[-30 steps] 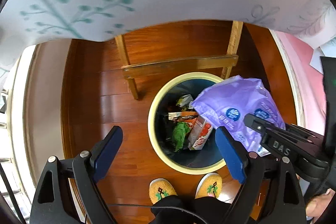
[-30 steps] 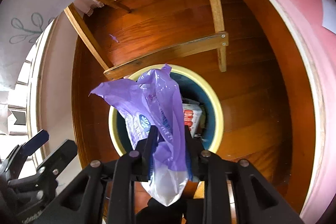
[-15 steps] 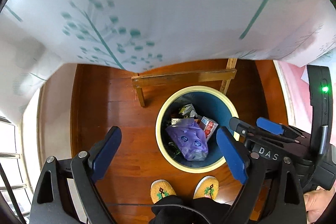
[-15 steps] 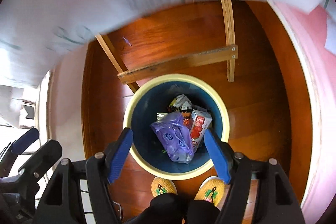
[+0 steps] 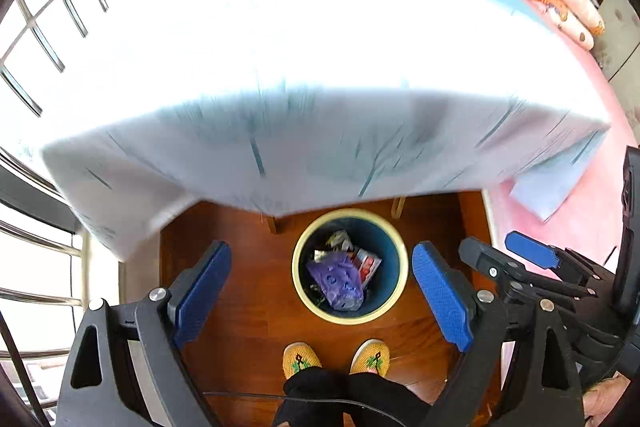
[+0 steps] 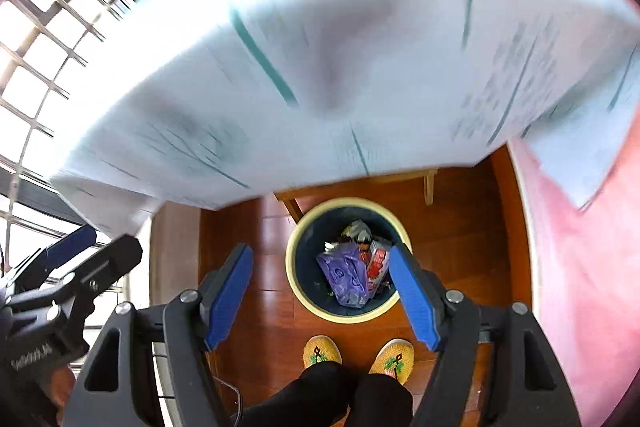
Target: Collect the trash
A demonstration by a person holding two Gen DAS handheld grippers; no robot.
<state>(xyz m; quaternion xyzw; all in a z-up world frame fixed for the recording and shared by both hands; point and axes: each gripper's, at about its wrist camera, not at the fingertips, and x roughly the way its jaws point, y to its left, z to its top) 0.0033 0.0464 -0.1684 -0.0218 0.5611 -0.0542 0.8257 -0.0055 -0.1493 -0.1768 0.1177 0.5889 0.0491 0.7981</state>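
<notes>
Purple plastic bag [image 6: 345, 277] lies in the bin [image 6: 295, 281].
Both my grippers, left [image 5: 320, 291] and right [image 6: 320, 293], hang released, empty; next I hunt more trash.

Floor [image 5: 248, 307] is glossy reddish wood planks. The bin [image 5: 394, 301] looks like smooth plastic, and the purple bag [image 5: 336, 279] in it is thin crinkly plastic. White tablecloth [image 5: 304, 75] is soft matt cloth; slippers [image 6: 322, 349] look knitted.
</notes>
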